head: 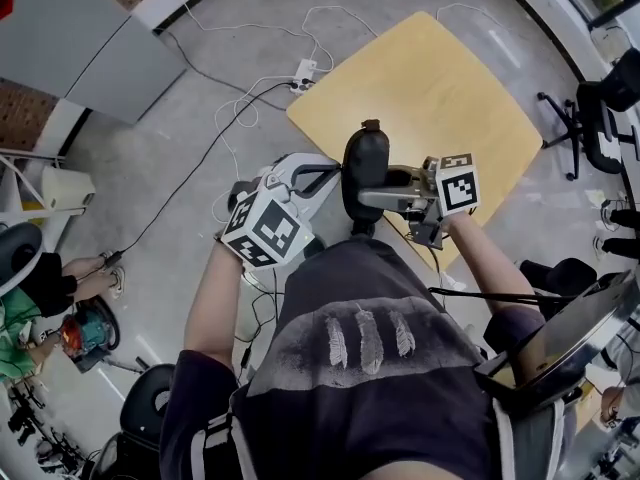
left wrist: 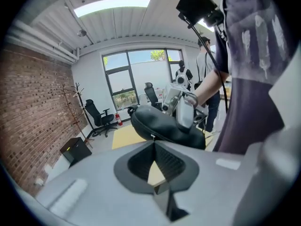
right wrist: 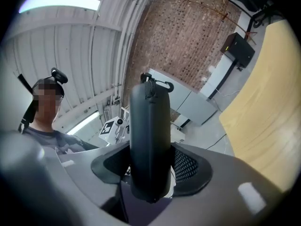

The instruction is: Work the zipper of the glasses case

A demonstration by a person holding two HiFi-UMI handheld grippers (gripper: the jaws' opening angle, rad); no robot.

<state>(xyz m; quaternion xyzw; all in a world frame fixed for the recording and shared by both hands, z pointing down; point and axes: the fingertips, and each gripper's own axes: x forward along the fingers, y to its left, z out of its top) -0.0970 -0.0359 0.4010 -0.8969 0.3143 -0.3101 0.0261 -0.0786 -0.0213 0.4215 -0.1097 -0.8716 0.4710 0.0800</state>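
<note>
Currently the glasses case [head: 365, 168] stands upright in the air in front of the person, over the near edge of the wooden surface [head: 440, 98] and resting on nothing. The right gripper [head: 395, 196] has its fingers [right wrist: 190, 166] clamped on the case's two broad sides, low on its body, and the small loop [right wrist: 153, 84] at the case's top end points away. The left gripper [left wrist: 154, 142] has its fingers pressed together; their tips sit right at the case's edge, and whether they pinch a zipper tab cannot be told.
</note>
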